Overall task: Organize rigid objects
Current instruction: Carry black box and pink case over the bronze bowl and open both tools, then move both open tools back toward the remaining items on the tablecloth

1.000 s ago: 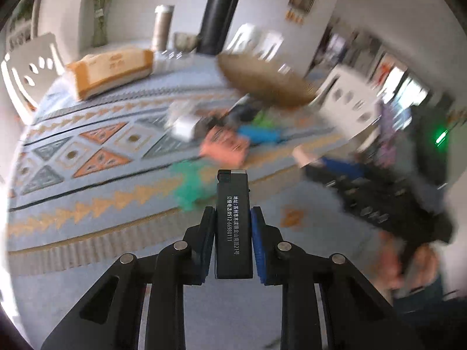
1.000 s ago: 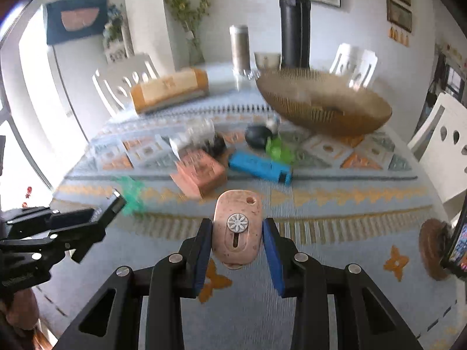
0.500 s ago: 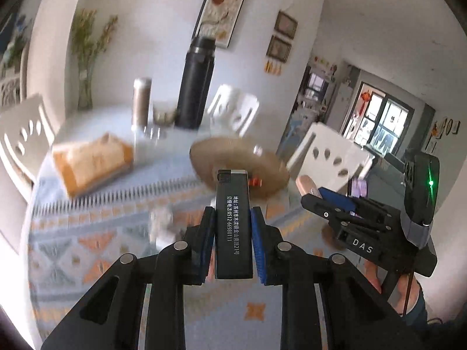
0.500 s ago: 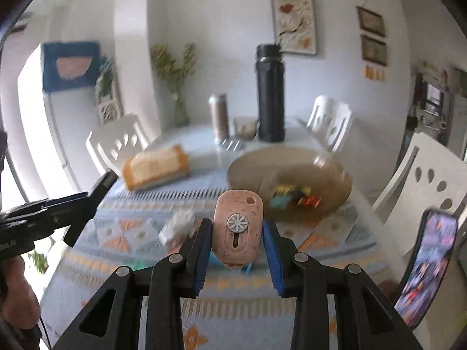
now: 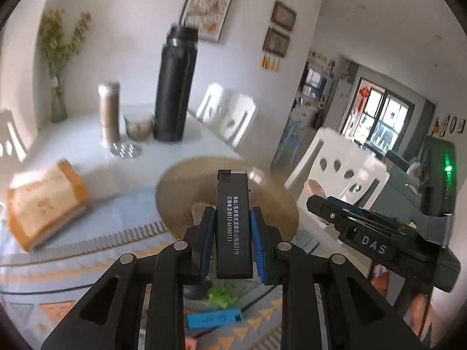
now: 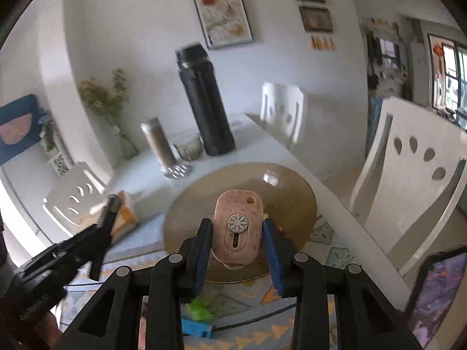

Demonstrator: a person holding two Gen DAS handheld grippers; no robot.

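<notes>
My left gripper is shut on a black lighter with white print, held upright above the near rim of the woven brown basket. My right gripper is shut on a pink utility knife with a flower-shaped slider, held over the same basket. The right gripper also shows at the right of the left wrist view. A blue rectangular object and a green crinkly item lie on the patterned cloth below.
A tall black flask, a brown tumbler, a glass cup and an orange tissue pack stand on the table. White chairs ring the table. A phone stands at right.
Both grippers have risen from low over the cloth and moved forward over the basket, each still holding its object. The loose items on the cloth have dropped below the fingers.
</notes>
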